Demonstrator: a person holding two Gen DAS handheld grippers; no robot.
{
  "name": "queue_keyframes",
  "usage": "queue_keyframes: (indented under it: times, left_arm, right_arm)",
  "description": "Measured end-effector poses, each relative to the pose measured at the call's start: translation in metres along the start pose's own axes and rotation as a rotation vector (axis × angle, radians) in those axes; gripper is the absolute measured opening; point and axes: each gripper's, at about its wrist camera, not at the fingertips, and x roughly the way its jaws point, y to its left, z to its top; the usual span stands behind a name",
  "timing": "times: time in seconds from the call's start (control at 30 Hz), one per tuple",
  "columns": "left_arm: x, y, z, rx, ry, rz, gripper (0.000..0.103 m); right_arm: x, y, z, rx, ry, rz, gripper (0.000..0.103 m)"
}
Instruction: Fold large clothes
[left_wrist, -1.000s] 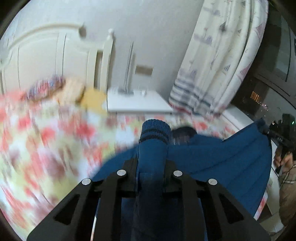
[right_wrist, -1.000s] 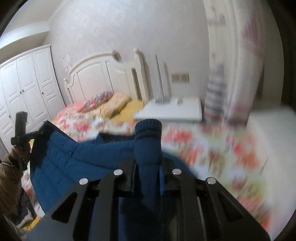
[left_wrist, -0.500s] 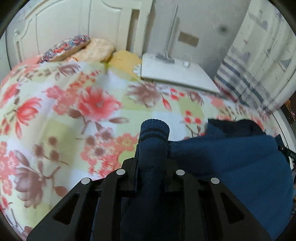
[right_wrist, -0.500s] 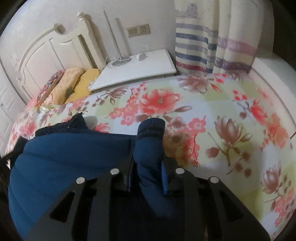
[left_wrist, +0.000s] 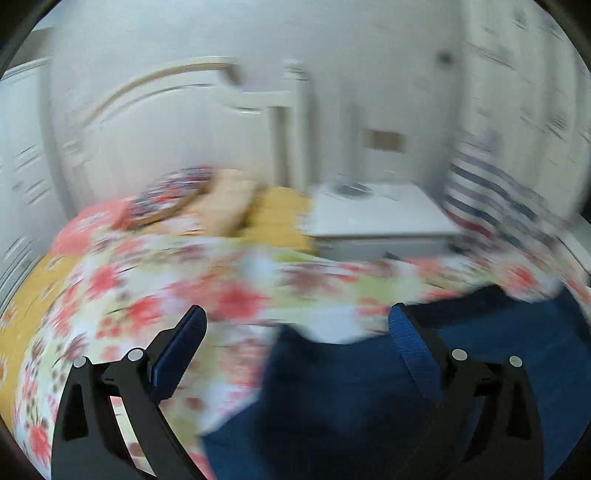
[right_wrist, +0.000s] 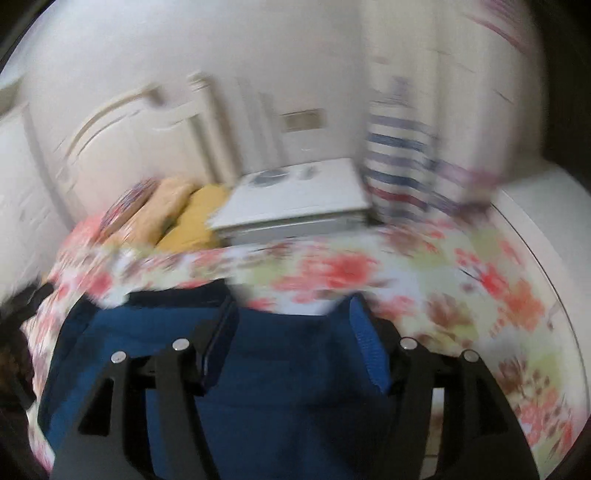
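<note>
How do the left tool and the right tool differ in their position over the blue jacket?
The left tool straddles the blue jacket edge, one finger over the floral bedspread; the right tool hangs wholly over jacket. Left gap looks wider. Both are open and hold nothing.

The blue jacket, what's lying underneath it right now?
The blue jacket lies on the floral bedspread, which shows around it. Whatever sits directly beneath the jacket is covered and cannot be seen.

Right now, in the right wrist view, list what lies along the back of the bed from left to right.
Patterned pillow → pale orange pillow → yellow pillow → white nightstand → striped curtain.
</note>
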Motion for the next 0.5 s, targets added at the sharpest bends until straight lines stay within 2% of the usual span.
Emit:
queue_keyframes:
  times: [0.13, 0.2, 0.3, 0.37, 0.5]
  left_arm:
    - [0.028, -0.069, 0.001, 0.137, 0.081, -0.006, 0.098]
    - [0.048, -0.090, -0.004, 0.192, 0.113, 0.033, 0.098]
    - [0.079, -0.110, -0.020, 0.240, 0.184, 0.016, 0.099]
    - [0.098, -0.108, -0.032, 0.213, 0.237, -0.001, 0.099]
    - [0.111, -0.088, -0.037, 0.086, 0.244, -0.103, 0.099]
  right_arm:
    - [0.034, 0.086, -0.003, -0.273, 0.078, -0.028, 0.061]
    - [0.053, 0.107, -0.007, -0.327, 0.122, -0.030, 0.059]
    - [0.092, 0.128, -0.022, -0.406, 0.205, -0.068, 0.056]
    - [0.113, 0.126, -0.033, -0.391, 0.232, -0.068, 0.058]
    - [0.115, 0.119, -0.038, -0.345, 0.211, -0.029, 0.059]
